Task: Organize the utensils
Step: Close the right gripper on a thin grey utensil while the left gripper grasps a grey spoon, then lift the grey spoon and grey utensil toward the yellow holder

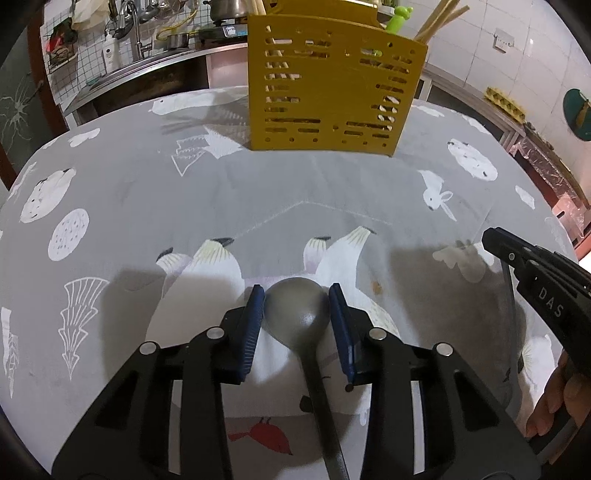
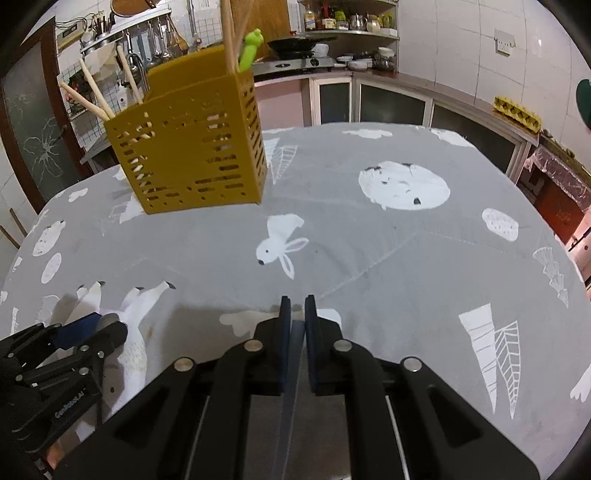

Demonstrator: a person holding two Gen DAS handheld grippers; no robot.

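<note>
Your left hand-held gripper [image 1: 297,325] has its blue pads on either side of the grey spoon [image 1: 295,314], touching the bowl's edges; the spoon lies on the worktop's grey printed cloth [image 1: 147,192], handle running back under the gripper. Beyond it, across open cloth, stands the yellow slotted utensil holder [image 1: 332,85] with chopsticks [image 1: 439,20] and a green utensil [image 1: 397,20] inside. Your right hand-held gripper [image 2: 297,325] is clamped on a thin translucent strip [image 2: 290,387]; what it is I cannot tell.
</note>
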